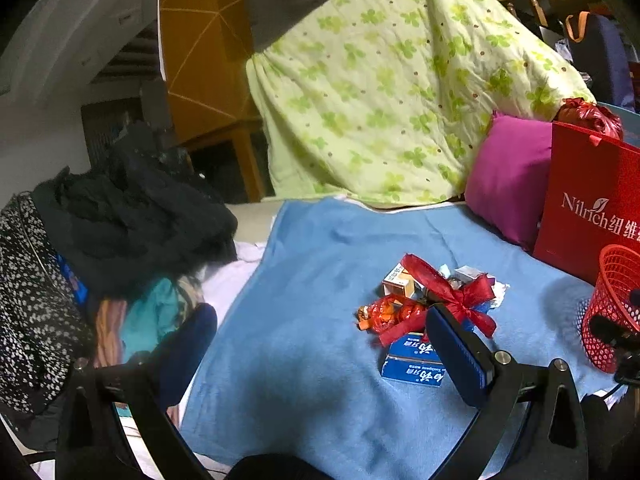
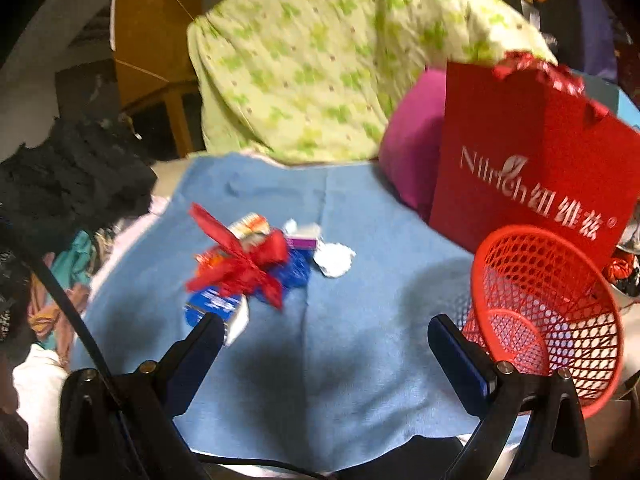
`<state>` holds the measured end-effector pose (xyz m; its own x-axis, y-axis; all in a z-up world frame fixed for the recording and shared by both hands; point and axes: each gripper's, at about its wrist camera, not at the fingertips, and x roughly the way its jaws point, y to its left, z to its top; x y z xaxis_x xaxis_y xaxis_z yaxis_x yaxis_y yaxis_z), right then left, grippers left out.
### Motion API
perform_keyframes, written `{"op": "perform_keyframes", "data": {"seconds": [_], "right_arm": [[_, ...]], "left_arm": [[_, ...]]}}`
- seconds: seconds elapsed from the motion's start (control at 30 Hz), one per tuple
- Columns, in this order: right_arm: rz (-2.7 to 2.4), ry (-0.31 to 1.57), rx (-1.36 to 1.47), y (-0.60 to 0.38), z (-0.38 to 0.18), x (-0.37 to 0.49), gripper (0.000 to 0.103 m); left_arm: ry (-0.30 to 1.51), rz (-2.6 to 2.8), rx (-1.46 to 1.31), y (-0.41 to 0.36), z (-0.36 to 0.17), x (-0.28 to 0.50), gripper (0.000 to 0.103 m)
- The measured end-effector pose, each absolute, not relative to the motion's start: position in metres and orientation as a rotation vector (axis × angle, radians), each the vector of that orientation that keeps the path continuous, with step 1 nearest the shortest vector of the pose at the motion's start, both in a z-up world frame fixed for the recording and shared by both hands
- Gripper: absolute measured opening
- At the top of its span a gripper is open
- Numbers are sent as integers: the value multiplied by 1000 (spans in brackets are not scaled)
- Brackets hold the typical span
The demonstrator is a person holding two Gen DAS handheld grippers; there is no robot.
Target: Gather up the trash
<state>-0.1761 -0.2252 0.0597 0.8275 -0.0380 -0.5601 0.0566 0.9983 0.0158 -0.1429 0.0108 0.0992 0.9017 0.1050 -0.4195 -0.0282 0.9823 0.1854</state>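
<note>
Both claws, left claw (image 1: pixel 320 332) and right claw (image 2: pixel 326 334), gape empty over trash pile (image 1: pixel 432 300) (red basket (image 2: pixel 548 308) beside).

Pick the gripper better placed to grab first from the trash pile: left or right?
Left, probably. Its open gripper has one finger beside the red ribbon atop the pile. The right gripper hangs open over bare blue towel, beside the red basket.

Both wrist cameras look forward and down over a blue towel (image 1: pixel 312 280) from close above. The left view faces the trash pile (image 1: pixel 432 304) from nearer. The right view sits further right, beside the red basket (image 2: pixel 548 308). Both share the pile, basket and red bag (image 2: pixel 532 168).
</note>
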Motion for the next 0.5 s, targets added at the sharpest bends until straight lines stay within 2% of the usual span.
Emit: {"op": "perform_keyframes", "data": {"seconds": [0.5], "right_arm": [[-18, 436, -37, -191, 103, -232, 103]], "left_arm": [[400, 81, 205, 17, 113, -178, 103]]}}
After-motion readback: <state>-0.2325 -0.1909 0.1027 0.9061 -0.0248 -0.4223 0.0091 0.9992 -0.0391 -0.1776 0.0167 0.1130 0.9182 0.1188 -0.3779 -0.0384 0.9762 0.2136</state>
